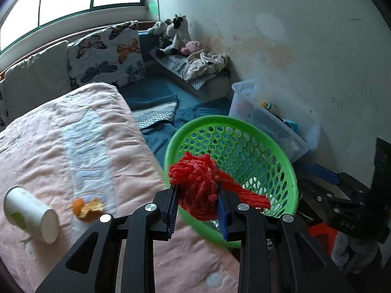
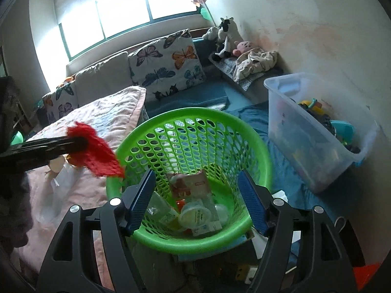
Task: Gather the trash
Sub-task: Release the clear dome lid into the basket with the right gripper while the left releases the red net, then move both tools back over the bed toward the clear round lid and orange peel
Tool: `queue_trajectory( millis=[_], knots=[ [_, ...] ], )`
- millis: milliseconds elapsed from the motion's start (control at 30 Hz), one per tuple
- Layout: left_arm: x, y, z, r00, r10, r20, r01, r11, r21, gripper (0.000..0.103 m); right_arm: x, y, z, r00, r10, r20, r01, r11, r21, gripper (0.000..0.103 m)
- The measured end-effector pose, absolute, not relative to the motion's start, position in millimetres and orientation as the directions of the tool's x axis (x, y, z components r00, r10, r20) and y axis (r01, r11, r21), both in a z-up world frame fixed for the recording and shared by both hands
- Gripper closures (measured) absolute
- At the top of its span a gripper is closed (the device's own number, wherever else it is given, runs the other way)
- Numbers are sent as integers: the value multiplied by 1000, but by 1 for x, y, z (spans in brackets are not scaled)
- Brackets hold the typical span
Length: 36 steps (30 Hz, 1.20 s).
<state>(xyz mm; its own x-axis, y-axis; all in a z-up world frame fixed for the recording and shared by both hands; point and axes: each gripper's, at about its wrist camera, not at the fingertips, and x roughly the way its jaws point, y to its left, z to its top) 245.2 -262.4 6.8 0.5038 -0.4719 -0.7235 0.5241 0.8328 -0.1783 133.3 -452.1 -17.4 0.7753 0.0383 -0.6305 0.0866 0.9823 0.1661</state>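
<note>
My left gripper is shut on a red fuzzy bundle of yarn-like strands, held at the near left rim of the green perforated basket. In the right wrist view that red bundle hangs from the left gripper just left of the basket's rim. My right gripper stands open above the basket with nothing between its fingers. Inside lie a printed packet, a round white tub and other wrappers. On the pink quilt lie a white cup on its side and orange peel.
A clear plastic box of toys stands right of the basket by the wall. Butterfly cushions and soft toys line the back under the window. Blue blankets cover the floor beyond the quilt.
</note>
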Motion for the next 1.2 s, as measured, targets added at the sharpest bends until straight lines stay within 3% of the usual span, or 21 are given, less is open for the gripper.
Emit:
queue_trajectory(
  millis=[167, 433, 1200],
  knots=[
    [252, -282, -5, 469, -480, -742, 533, 823, -196, 73, 122, -458, -15, 785, 41, -618, 96, 978, 187, 32],
    [253, -294, -19, 444, -507, -739, 539, 810, -232, 43, 114, -462, -18, 784, 43, -619, 107, 973, 202, 32],
    [202, -182, -4, 557, -450, -698, 431, 875, -220, 42, 95, -424, -6, 798, 99, -594, 49, 973, 228, 28]
  ],
)
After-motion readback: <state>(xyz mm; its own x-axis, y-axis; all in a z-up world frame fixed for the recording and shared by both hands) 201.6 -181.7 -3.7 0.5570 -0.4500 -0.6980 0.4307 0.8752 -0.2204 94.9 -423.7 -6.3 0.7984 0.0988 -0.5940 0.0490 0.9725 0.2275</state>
